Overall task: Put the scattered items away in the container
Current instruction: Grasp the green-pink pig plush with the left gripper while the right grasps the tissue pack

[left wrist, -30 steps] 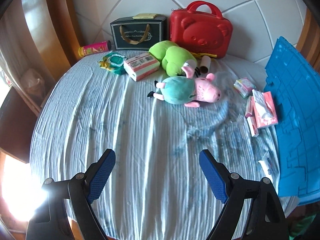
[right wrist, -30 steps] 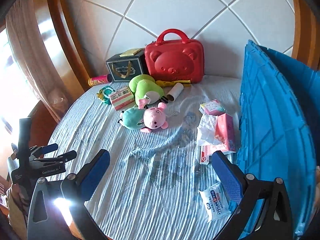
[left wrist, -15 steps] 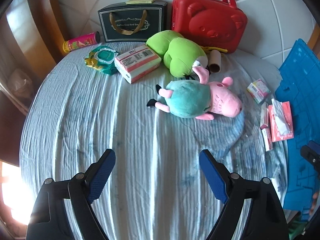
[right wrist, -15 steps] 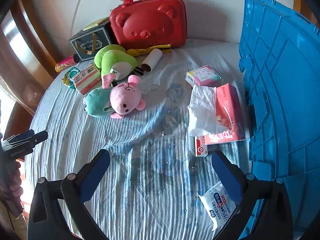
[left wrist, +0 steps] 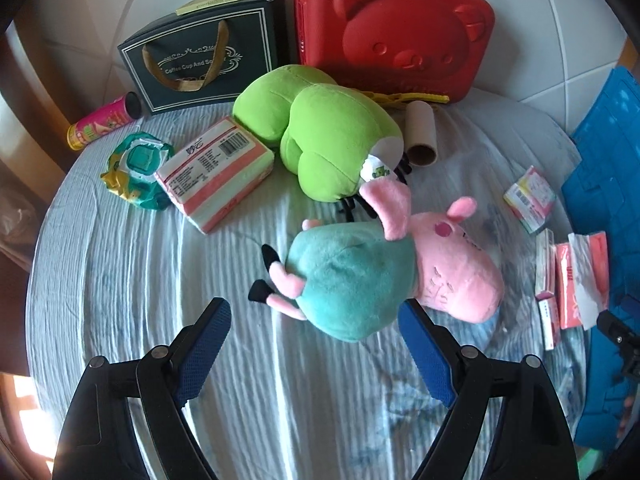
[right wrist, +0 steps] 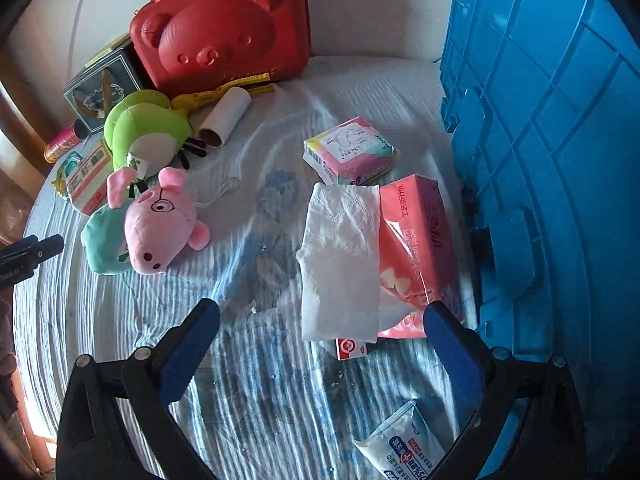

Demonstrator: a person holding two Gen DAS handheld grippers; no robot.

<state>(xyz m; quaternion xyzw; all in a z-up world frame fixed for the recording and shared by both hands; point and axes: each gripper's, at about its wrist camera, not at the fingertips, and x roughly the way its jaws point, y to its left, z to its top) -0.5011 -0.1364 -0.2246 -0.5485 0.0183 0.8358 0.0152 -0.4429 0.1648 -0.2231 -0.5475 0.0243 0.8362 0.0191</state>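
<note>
A pig plush (left wrist: pixel 384 276) in a teal dress lies on the striped cloth; it also shows in the right wrist view (right wrist: pixel 148 232). My left gripper (left wrist: pixel 316 344) is open, its blue pads just short of the plush body. My right gripper (right wrist: pixel 320 344) is open over a pink tissue pack (right wrist: pixel 416 248) with a white tissue (right wrist: pixel 340 256) pulled out. The blue crate (right wrist: pixel 552 160) stands at the right. A green frog plush (left wrist: pixel 320 140) lies behind the pig.
A red bear case (left wrist: pixel 392 28) and a dark gift bag (left wrist: pixel 200 64) stand at the back. A paper pack (left wrist: pixel 216 176), teal wipes (left wrist: pixel 136 164), pink can (left wrist: pixel 104 124), cardboard tube (left wrist: pixel 420 132), small pink pack (right wrist: pixel 348 148) and wet-wipe pack (right wrist: pixel 404 444) lie scattered.
Both grippers have moved forward and lower: the left toward the pig plush, the right toward the pink tissue pack. Both stay open.
</note>
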